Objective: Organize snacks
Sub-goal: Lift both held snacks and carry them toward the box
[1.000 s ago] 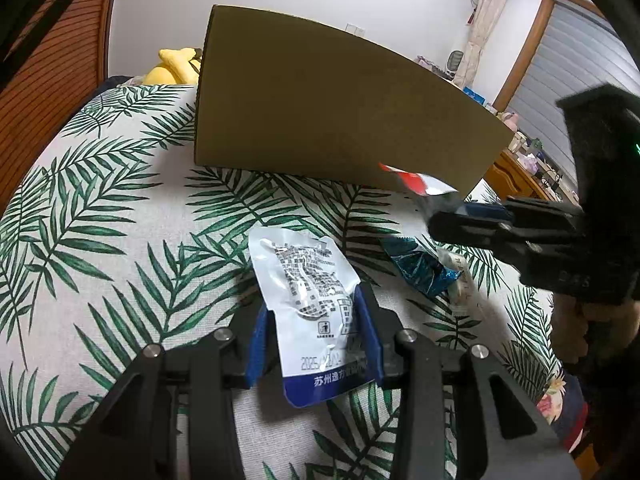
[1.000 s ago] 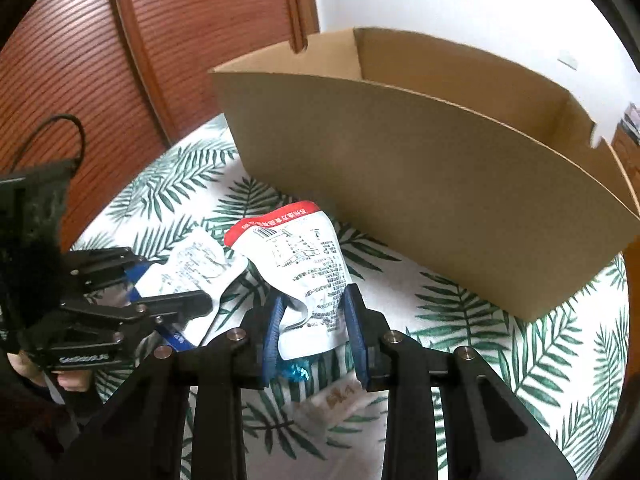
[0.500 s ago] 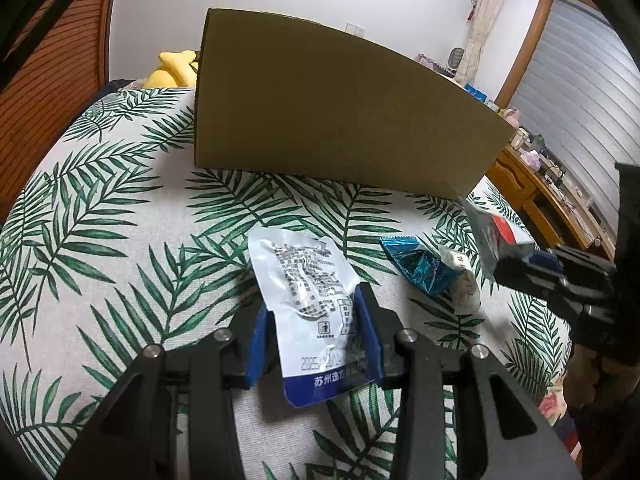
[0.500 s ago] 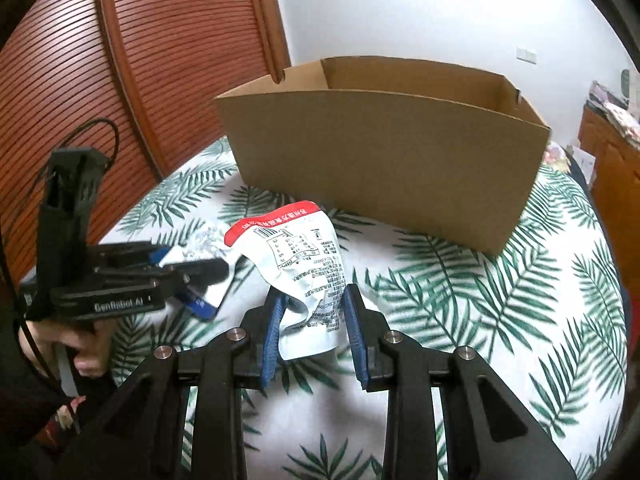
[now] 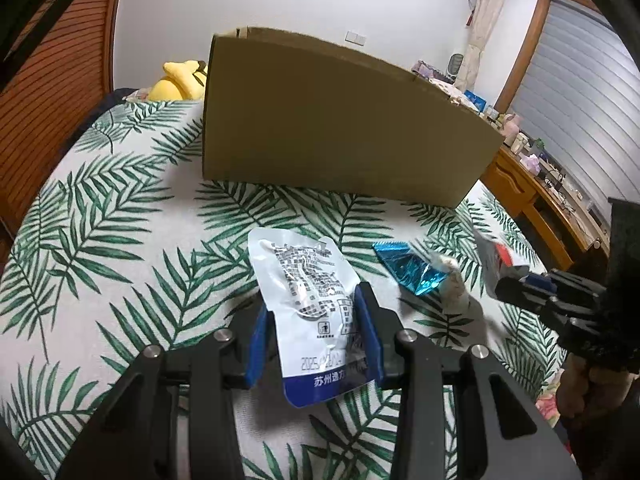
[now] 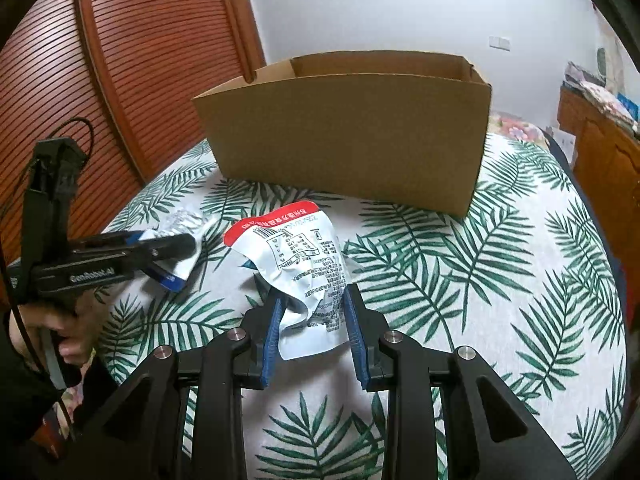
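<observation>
Blue-edged packet [image 5: 310, 308] and red-edged packet [image 6: 306, 270] each between closed jaws.

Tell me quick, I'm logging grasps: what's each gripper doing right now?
Left gripper: closed on the blue-edged snack pouch.
Right gripper: closed on the red-edged snack pouch.

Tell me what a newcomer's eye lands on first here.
The big open cardboard box stands at the far side of the leaf-print cloth. Nearer, each gripper clamps a white snack pouch: the left gripper a blue-edged pouch, the right gripper a red-edged pouch. A shiny blue wrapper lies loose on the cloth between them.
</observation>
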Demonstrator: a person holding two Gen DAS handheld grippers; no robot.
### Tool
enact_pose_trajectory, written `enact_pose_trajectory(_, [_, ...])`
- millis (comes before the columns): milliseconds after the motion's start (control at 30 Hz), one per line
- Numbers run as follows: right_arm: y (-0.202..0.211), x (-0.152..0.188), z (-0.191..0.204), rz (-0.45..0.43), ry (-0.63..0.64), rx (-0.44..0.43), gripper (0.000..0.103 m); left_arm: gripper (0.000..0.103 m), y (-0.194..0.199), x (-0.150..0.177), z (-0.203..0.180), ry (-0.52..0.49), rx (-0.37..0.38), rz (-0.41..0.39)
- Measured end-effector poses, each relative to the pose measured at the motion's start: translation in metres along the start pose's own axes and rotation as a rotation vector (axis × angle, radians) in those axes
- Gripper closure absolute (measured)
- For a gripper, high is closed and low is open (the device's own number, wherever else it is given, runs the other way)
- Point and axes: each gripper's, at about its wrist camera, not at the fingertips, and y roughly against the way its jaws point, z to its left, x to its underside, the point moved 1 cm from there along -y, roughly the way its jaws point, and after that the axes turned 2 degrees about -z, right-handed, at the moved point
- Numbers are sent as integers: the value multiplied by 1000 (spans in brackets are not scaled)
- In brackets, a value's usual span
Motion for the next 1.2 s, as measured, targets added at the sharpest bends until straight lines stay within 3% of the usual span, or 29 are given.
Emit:
enact_pose_trajectory(767, [40, 6, -9, -77, -17, 27, 74, 65, 37, -23, -45, -63, 23, -87])
enact_pose_trajectory(1200, [77, -30, -3, -171, 12, 39, 74, 65, 65, -57, -63, -115, 29, -168])
